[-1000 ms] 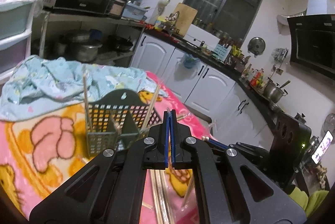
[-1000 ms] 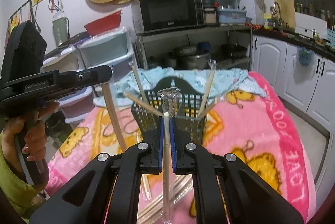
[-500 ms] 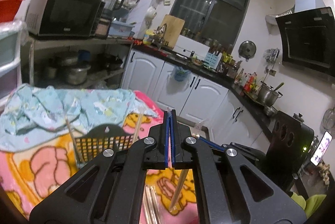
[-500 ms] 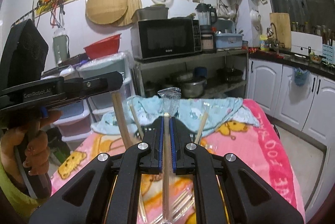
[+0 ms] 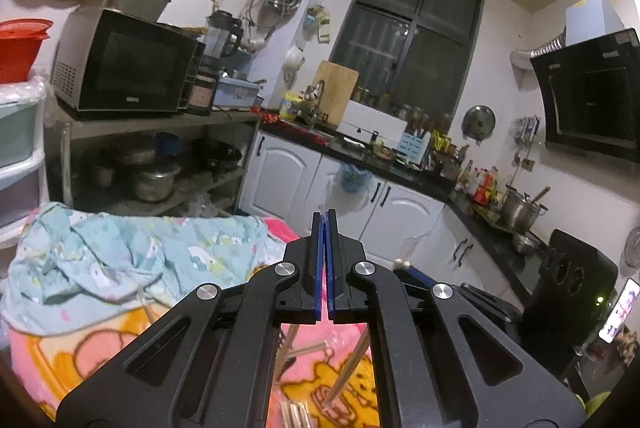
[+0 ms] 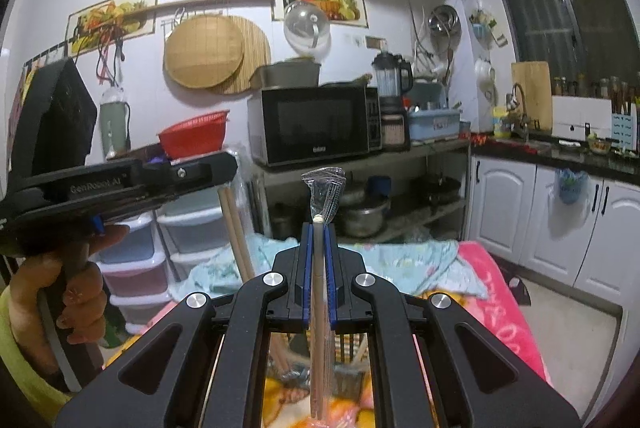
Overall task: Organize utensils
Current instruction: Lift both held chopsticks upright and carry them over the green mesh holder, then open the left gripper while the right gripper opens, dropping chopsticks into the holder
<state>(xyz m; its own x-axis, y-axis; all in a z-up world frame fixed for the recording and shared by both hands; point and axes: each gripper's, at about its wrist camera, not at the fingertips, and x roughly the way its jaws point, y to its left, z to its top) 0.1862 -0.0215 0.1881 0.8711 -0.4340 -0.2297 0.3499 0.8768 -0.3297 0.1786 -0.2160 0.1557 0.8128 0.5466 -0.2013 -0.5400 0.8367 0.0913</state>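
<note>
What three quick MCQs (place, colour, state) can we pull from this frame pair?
1. Where does the microwave stand?
A. on the shelf rack
B. on the floor
C. on the pink blanket

2. What colour is the basket above the plastic drawers?
A. blue
B. red
C. white

3. What is the right tool doing?
A. open, empty
B. shut on a spoon
C. shut on wrapped chopsticks

Key:
1 A: it sits on the rack's top shelf, above the pots.
2 B: red mesh, left of the microwave.
3 C: the tool pinches the sticks, and the clear wrapper pokes out above it.
</note>
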